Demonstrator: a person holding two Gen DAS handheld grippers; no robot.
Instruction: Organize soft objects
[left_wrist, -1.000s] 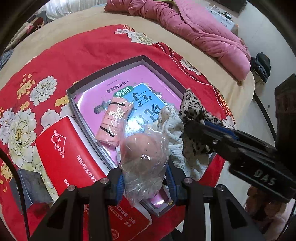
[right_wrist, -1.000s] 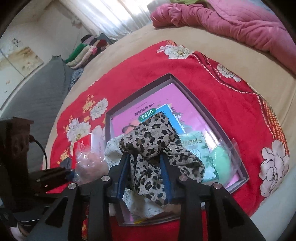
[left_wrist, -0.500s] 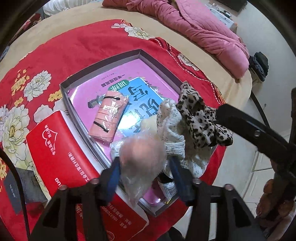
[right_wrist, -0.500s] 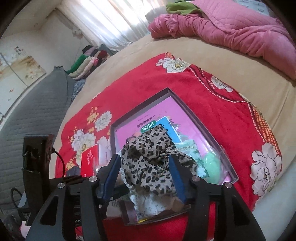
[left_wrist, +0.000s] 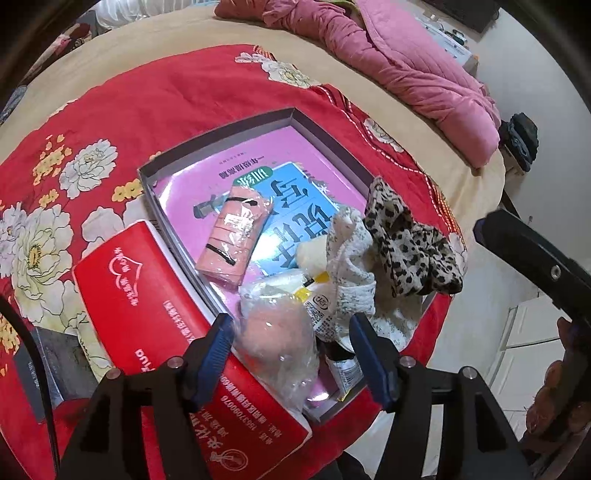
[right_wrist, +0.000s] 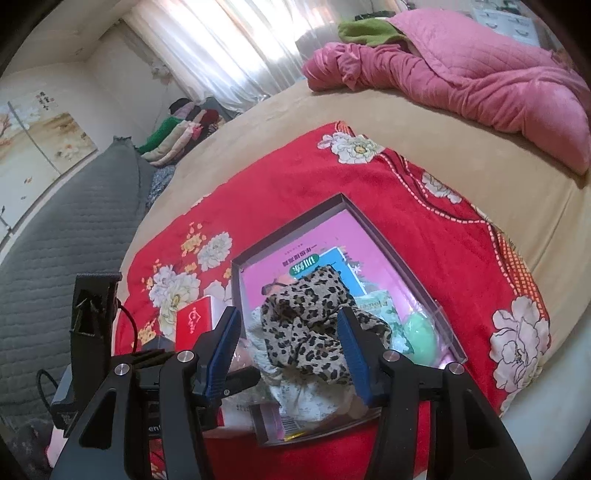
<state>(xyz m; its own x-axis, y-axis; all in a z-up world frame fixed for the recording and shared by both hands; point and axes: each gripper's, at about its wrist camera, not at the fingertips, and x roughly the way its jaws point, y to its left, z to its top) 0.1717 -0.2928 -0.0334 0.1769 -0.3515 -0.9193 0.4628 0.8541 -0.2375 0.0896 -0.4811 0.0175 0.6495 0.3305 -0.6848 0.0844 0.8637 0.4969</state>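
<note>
A shallow grey box (left_wrist: 325, 129) (right_wrist: 373, 225) lies on the red flowered cloth. In it are a pink book, a pink wrapped pack (left_wrist: 232, 236), a white lacy cloth (left_wrist: 354, 254), a leopard-print cloth (left_wrist: 410, 243) (right_wrist: 310, 325), and a pink soft ball in clear plastic (left_wrist: 277, 339). A green ball in plastic (right_wrist: 417, 332) lies at the box's right corner. My left gripper (left_wrist: 291, 358) is open, its fingers either side of the bagged pink ball. My right gripper (right_wrist: 288, 350) is open above the leopard cloth.
A red booklet (left_wrist: 155, 317) lies against the box's left wall. A pink quilt (right_wrist: 480, 74) is heaped at the back of the bed. The bed edge and floor are at the right in the left wrist view. A grey padded headboard (right_wrist: 55, 240) stands left.
Both grippers have opened and pulled back. The left let go of the bagged pink ball, the right let go of the leopard cloth; both objects now rest in the box.
</note>
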